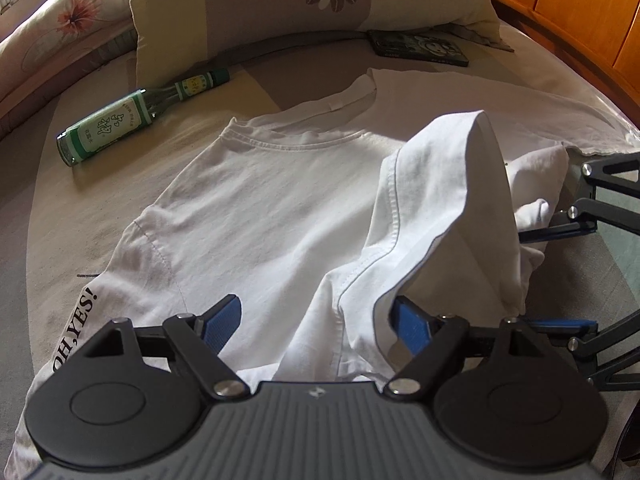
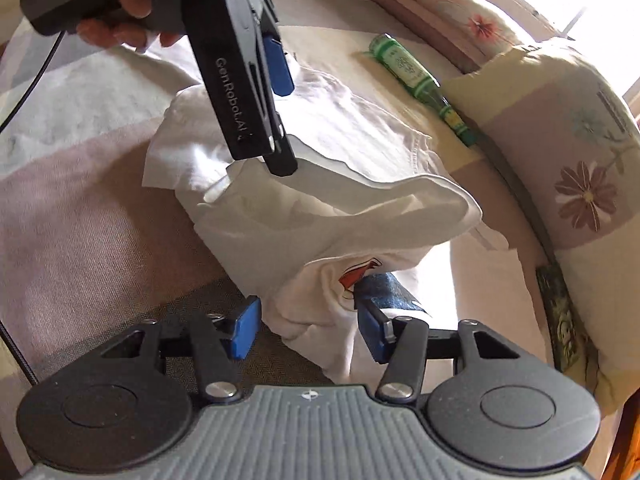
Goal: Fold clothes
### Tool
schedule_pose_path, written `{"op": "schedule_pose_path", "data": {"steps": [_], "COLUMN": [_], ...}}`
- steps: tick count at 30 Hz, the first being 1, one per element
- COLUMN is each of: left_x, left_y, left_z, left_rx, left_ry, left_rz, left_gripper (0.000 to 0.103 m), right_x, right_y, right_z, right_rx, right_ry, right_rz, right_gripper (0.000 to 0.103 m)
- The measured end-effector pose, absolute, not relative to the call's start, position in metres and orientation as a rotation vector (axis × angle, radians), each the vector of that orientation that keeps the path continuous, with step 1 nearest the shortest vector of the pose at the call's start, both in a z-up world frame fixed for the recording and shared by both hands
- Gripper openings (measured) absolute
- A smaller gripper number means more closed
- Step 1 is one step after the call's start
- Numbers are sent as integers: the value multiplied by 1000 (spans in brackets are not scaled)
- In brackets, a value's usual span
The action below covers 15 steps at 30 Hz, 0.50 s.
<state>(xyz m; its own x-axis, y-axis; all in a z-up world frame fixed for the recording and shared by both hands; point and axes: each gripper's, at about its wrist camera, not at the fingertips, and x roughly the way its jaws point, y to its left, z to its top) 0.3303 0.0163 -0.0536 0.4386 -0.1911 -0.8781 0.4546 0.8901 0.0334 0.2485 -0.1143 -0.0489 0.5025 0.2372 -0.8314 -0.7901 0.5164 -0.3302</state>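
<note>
White T-shirt (image 1: 256, 208): spread on the bed (image 1: 48, 216), collar toward the pillow-end edge; one side lifted for folding inward. Left gripper (image 1: 316, 320): jaws wide, cloth draped over one finger, unpinched. Right gripper (image 2: 308, 320): half-open around bunched fabric; grip uncertain.

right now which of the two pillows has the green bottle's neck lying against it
The striped pillow with the purple daisy; the green bottle points its cap at it. The orange-flowered pillow lies apart.

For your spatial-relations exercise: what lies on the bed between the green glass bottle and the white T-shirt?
Nothing: only bare bedsheet separates green glass bottle from white T-shirt, seen in the left wrist view.
</note>
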Motion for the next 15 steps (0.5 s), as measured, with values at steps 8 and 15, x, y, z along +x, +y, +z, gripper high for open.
{"op": "schedule_pose_path", "data": {"steps": [8,15], "left_x": [323,314], "left_y": [18,21], "left_z": [-50,-46], "left_rx": [292,279], "left_ry": [1046,1055], "left_rz": [-426,-404], "left_gripper": [82,82], "right_x": [249,265], "right_y": [-106,-110], "right_z": [-48,-46], "right_rx": [-842,-816], "right_ry": [762,764], "right_rz": [786,804], "right_gripper": [21,21]}}
